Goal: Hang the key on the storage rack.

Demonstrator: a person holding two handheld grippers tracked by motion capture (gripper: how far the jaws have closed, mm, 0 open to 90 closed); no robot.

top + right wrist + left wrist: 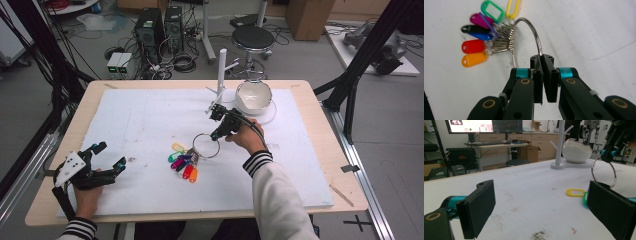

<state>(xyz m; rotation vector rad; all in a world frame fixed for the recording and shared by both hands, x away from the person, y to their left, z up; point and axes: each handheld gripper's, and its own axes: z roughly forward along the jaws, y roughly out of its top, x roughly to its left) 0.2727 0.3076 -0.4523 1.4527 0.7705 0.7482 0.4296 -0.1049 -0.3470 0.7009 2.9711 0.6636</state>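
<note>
**Jaws clamped on a key ring at mid-table, the other pair spread wide**

Jaws of the left gripper (111, 156) stand wide apart with nothing between them, down at the near left corner of the tabletop (150, 115), where the person's left hand (88, 197) rests on the white sheet covering it. In the left gripper view the two black pads (477, 210) frame a stretch of bare, slightly smudged white surface.

Farther in, near the middle of the sheet, lies a fan of coloured key tags (183, 162): yellow, green, purple, blue, red and orange in the high view, with a black one and a pink one also plain in the right gripper view (477, 37). They hang by small split rings from a large metal ring (206, 145), which stands up from the tabletop at a tilt while the tags lie flat.

Just beyond the tags, the right gripper (218, 134) has its jaws pressed together on the wire of that ring; the right gripper view shows the wire (534, 35) running straight into the closed pads. The right hand (247, 137) holds the gripper from the near right side, its striped cuff behind it.

Toward the far edge stand a white branched rack (220, 75) and, just right of it, a white bowl (253, 97) shaped like a cracked eggshell, both on a white base plate
</note>
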